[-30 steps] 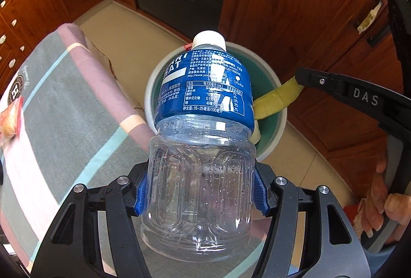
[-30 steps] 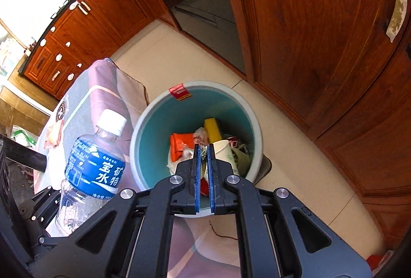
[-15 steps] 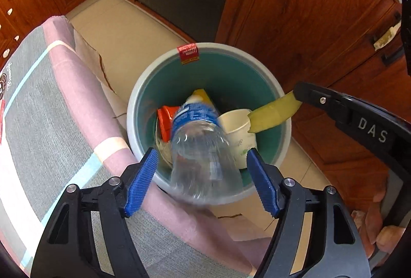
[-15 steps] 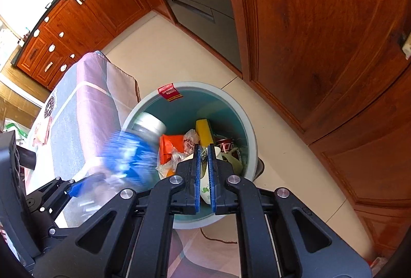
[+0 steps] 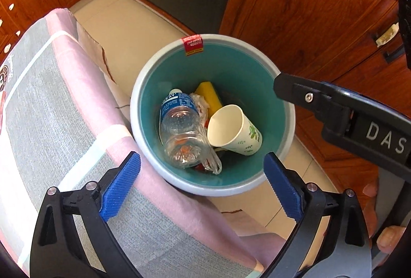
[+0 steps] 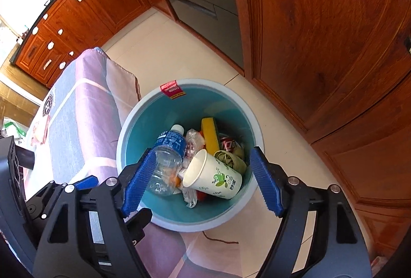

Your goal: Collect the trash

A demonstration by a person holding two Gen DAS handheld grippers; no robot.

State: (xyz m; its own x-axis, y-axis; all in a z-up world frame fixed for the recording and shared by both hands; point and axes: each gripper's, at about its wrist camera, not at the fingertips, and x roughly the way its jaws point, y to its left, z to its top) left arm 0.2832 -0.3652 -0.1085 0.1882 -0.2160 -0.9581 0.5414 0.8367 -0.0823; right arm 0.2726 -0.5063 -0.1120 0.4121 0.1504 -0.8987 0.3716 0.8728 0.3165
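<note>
Released since the earlier frame, the clear plastic bottle with a blue label now lies in the teal round bin with a grey rim, beside a white paper cup and a yellow sponge. Left wrist view: left tool, jaws opening, nothing between them, above the pink-and-grey tablecloth. Right wrist view: right tool, jaws opening and empty, over the bin; bottle and cup lie inside.
</note>
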